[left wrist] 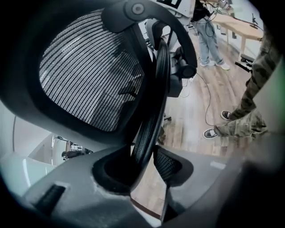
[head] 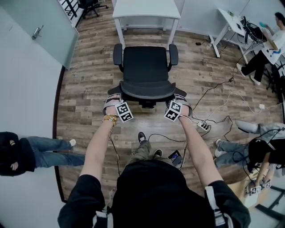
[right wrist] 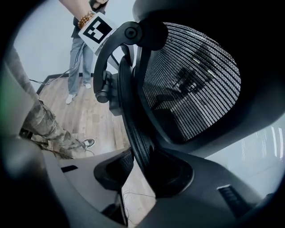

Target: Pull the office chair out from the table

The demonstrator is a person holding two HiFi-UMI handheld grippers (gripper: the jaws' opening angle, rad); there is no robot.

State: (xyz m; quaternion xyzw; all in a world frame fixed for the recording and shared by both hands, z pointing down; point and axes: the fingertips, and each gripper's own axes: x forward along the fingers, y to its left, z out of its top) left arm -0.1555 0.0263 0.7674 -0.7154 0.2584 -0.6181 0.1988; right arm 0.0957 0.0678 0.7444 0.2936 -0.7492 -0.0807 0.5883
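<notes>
The black office chair [head: 144, 67] stands on the wood floor in front of the white table [head: 146, 11], its seat clear of the tabletop. In the head view my left gripper [head: 116, 101] is at the left edge of the backrest top and my right gripper [head: 177, 102] at the right edge. In the left gripper view the backrest's black rim [left wrist: 151, 124] runs down between the jaws of the left gripper [left wrist: 147, 162], which are shut on it. The right gripper [right wrist: 140, 171] is likewise shut on the rim [right wrist: 133, 120], beside the mesh [right wrist: 191, 80].
Cables and a power strip [head: 204, 126] lie on the floor right of the chair. People stand at the left [head: 26, 151] and right [head: 262, 151], and one sits at a far desk [head: 231, 22]. A glass door [head: 40, 31] is at the far left.
</notes>
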